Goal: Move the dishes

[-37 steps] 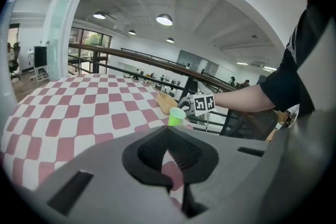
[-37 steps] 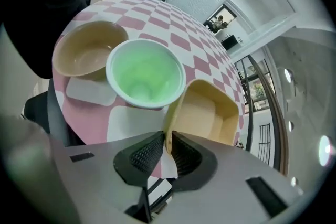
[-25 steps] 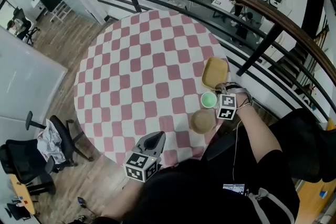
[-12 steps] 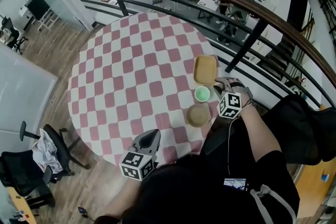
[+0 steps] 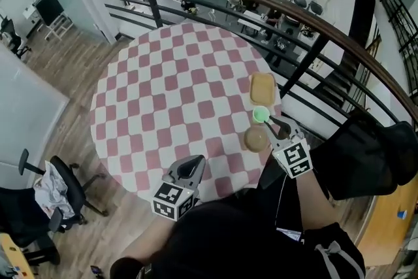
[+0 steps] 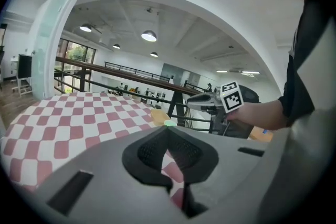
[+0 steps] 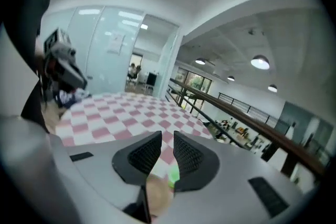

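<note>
broad bare table left of rim-side dishes

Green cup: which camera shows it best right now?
Head view. It shows the green cup whole from above, on the table between the square tan plate and the round tan bowl. The left gripper view catches only a green sliver beyond its jaws; the right gripper view, a blurred green patch under its jaws.

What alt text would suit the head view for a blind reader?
A round table in a pink-and-white checked cloth carries a tan rectangular plate, a small green bowl and a round tan bowl near its right edge. A person's right gripper points at them; the left gripper hangs at the near edge.
</note>
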A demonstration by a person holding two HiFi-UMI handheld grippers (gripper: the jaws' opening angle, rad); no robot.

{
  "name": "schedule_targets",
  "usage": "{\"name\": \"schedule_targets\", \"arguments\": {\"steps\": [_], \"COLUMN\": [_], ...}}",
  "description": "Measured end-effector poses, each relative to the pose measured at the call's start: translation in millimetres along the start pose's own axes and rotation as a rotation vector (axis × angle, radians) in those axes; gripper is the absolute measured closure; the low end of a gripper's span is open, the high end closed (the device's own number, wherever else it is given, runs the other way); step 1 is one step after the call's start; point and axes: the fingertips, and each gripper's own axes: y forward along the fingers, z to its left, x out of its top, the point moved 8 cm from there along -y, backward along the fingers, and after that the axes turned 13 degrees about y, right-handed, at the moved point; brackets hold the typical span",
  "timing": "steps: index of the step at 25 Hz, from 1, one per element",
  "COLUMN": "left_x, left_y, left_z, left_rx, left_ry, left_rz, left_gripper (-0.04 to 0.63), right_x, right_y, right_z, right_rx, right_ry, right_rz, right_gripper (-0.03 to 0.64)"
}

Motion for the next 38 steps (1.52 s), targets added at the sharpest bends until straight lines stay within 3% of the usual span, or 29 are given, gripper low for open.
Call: {"name": "schedule_targets", "arguments": {"steps": [3,6,10,16,20,26,38], "left_x": [0,-1,2,19,37,59,75], "left_y": [-28,-55,-87,-122,-134,-136,-119], "left_z": [9,18,26,31,27,17,0], "left_rx": [-0.014,-0.027,-0.056,-0.037,0.014,0.027,0.032], "left_ry": [-0.01,-0.015,0.003,0.085,0.129,0.163,0.177], "left_rz": [-0.044,-0.079,-0.102,-0.148,-0.196,-0.244,-0.266], "left_gripper": [0.595,0.595,0.595,0.595,0.595,0.595,0.595], "right_x": [21,41,71,106,115,123,120], "right_y": [-13,-21,-32,-55,-67,-86,-93], "right_z": [69,121,175,225,236,226,203], "right_rx": [0.11,0.154,0.243,0.342,0.355,0.345,0.345], "right_ry": [0.224,0.39,0.532,0.476,0.388,0.302,0.306], "right_rz": [-0.108,-0.191,-0.283,-0.343,-0.374,-0.441,-0.446], "right_gripper": [0.549,0.563,0.579,0.595,0.597,0.598,0.598]}}
